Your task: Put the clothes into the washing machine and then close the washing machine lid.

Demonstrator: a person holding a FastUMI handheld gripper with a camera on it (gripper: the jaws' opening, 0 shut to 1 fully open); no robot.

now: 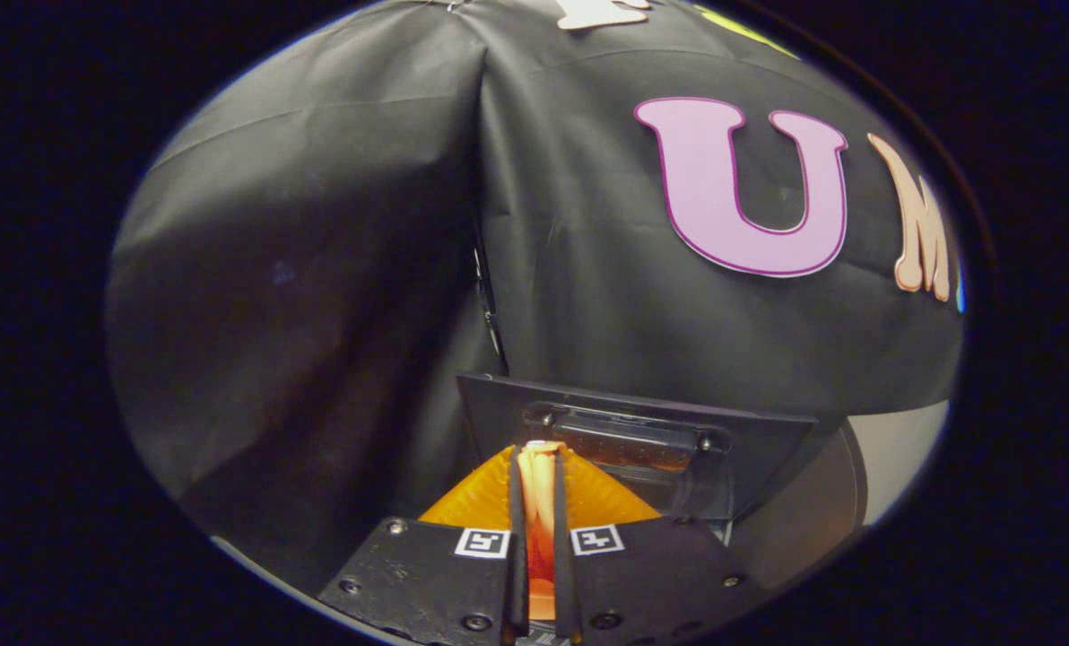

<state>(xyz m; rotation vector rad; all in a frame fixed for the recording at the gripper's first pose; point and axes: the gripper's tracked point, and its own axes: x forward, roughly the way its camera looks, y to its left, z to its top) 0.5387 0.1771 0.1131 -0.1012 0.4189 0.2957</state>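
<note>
One orange garment (pixel 499 498) sits pinched in the gripper (pixel 539 467), both fingers squeezing a narrow fold of it so it runs lengthwise between them and fans out to either side near the tips. Just beyond the fingers the washing machine lid (pixel 750 440) stands raised, dark and tilted. Can't tell what's inside the machine from here.
</note>
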